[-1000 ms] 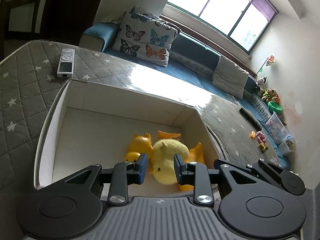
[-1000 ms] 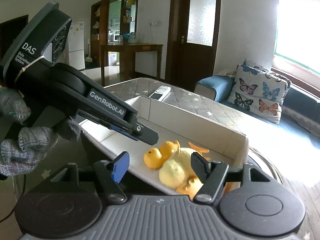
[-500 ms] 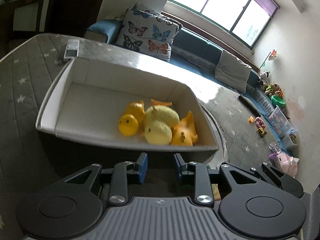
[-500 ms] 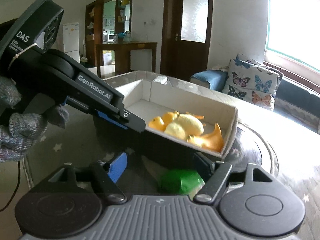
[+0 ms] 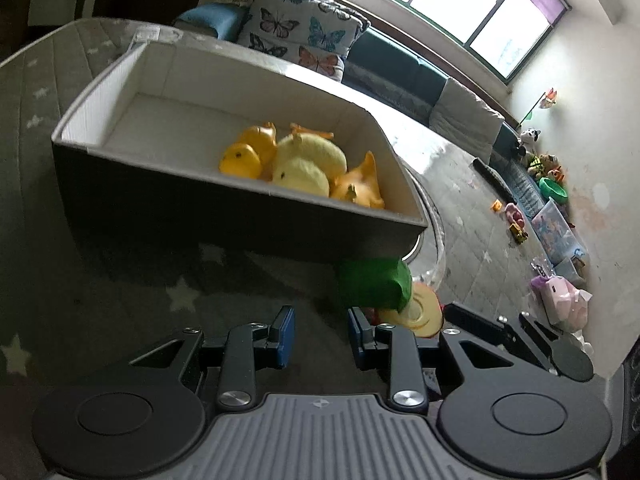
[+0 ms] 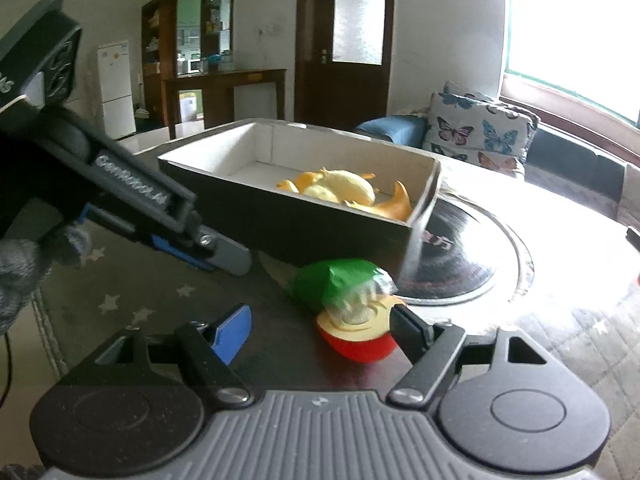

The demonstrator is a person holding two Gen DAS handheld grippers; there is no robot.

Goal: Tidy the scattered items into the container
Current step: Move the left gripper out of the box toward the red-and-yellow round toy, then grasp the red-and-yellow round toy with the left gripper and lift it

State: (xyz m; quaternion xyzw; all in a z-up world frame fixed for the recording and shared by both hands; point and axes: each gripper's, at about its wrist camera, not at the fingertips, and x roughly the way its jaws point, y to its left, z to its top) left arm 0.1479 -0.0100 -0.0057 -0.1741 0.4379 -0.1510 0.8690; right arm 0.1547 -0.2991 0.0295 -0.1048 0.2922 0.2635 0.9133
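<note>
One box holds three duck toys; one green packet and red apple half lie near. Your left claw and right claw gape empty.

my left gripper matte black, blue finger pads, silver screws, ribbed grey base, right gripper same build, grey knit glove, white GenRobot.AI lettering
</note>
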